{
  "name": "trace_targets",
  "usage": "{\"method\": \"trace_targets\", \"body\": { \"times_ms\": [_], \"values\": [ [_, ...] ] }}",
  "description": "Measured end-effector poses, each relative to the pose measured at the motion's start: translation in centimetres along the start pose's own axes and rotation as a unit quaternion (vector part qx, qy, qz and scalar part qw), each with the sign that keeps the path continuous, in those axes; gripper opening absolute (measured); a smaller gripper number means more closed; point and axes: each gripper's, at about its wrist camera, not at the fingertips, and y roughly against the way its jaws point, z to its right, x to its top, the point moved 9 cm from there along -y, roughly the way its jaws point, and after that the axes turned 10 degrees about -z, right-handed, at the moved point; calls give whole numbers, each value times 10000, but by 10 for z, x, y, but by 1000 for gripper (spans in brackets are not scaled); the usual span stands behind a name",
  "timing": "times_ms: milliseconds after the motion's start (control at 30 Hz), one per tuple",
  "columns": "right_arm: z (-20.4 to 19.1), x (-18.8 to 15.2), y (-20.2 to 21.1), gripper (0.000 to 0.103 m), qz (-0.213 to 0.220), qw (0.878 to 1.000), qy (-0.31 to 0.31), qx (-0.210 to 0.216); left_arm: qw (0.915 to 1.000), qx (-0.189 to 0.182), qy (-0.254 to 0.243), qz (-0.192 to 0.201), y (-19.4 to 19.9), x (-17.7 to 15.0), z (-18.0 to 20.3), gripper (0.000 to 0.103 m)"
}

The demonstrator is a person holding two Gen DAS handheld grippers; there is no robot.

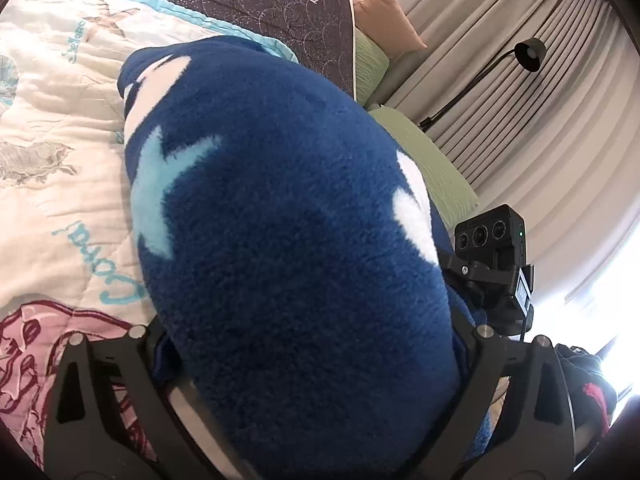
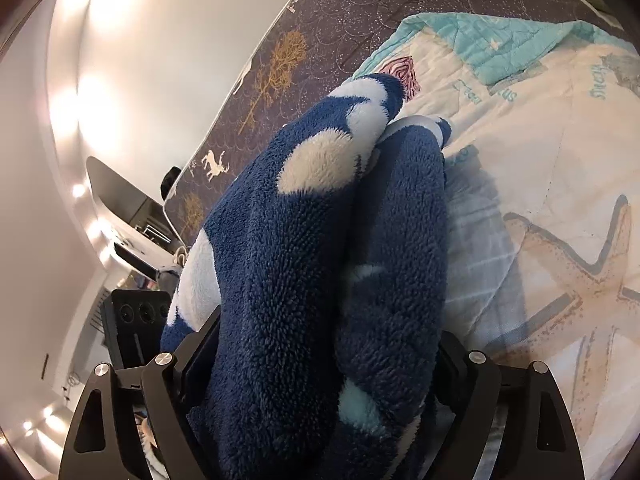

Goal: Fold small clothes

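A dark blue fleece garment (image 1: 288, 220) with white and light blue star shapes fills the left wrist view. It bulges out between the jaws of my left gripper (image 1: 316, 364), which is shut on it; the fingertips are hidden under the fleece. In the right wrist view the same fleece garment (image 2: 312, 248) hangs in two thick folds from my right gripper (image 2: 320, 376), which is also shut on it. The garment is held above a white quilt (image 2: 540, 152) with sea-creature prints. The right gripper's body (image 1: 496, 264) shows just beyond the fleece in the left wrist view.
The quilt (image 1: 60, 152) lies on a dark bedspread (image 2: 320, 40) with deer and tree prints. Green pillows (image 1: 432, 164), an orange pillow (image 1: 388, 20), a black lamp (image 1: 528, 54) and grey curtains (image 1: 540, 120) stand past the bed. A white wall and desk (image 2: 128, 224) are at the left.
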Motion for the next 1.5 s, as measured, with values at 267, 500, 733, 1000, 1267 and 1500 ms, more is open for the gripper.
{"method": "trace_targets", "body": {
  "times_ms": [267,500,733,1000,1267,1500],
  "values": [
    [4,0,0,88,88,9999,-55,-111,10000,17,5,29,-1,-2,-6,99],
    [-6,-38,63,90,389,9875,-604,-1406,9968,723,-98,339,56,-12,4,99],
    [-94,-117,130,90,505,9666,-37,-2513,9823,1578,-501,881,172,-70,67,102],
    [-258,-211,165,90,1177,9427,1060,-2935,9583,2263,-944,1467,273,-148,154,102],
    [-342,-284,202,95,1828,9125,1459,-3357,9392,2724,-1277,1653,332,-207,205,102],
    [-354,-326,230,95,2157,8963,1208,-3681,9311,2921,-1331,1730,358,-242,223,102]
  ]
}}
